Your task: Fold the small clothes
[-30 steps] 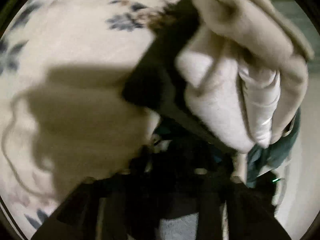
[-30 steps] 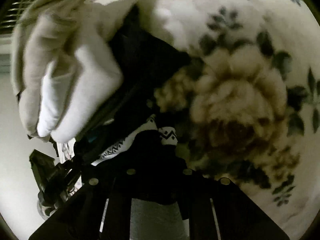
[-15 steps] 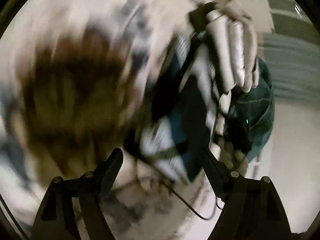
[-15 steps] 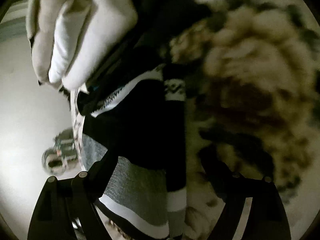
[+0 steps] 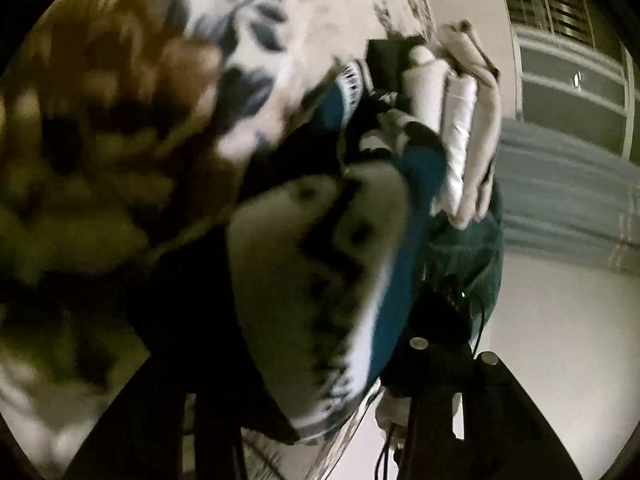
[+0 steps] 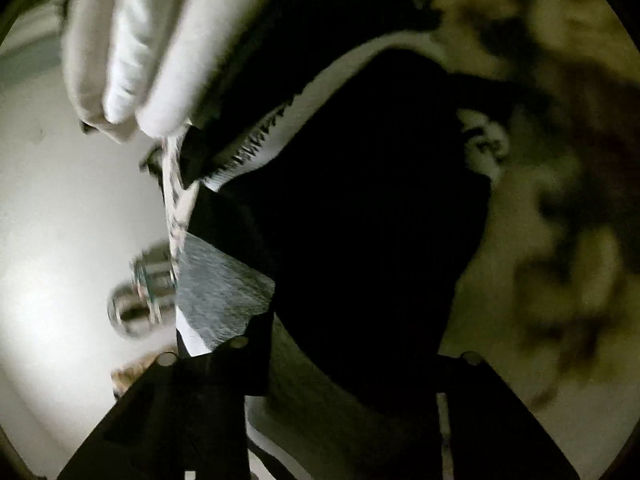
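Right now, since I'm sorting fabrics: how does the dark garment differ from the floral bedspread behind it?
The dark garment is navy-black with white patterned bands; the floral bedspread is cream with brown blooms and blue leaves. The garment is bunched and raised; the bedspread lies spread out behind. Both are patterned cloth.

A dim bedroom at home.
A floral bedspread (image 5: 256, 12) covers the bed; slatted blinds (image 5: 560, 4) hang beyond its far edge.

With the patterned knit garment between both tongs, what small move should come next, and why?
Probably let both tongs finish closing on the dark, white-and-teal patterned knit garment before lifting: the left tongs and right tongs have cloth between them and are closing, above the floral bedspread.
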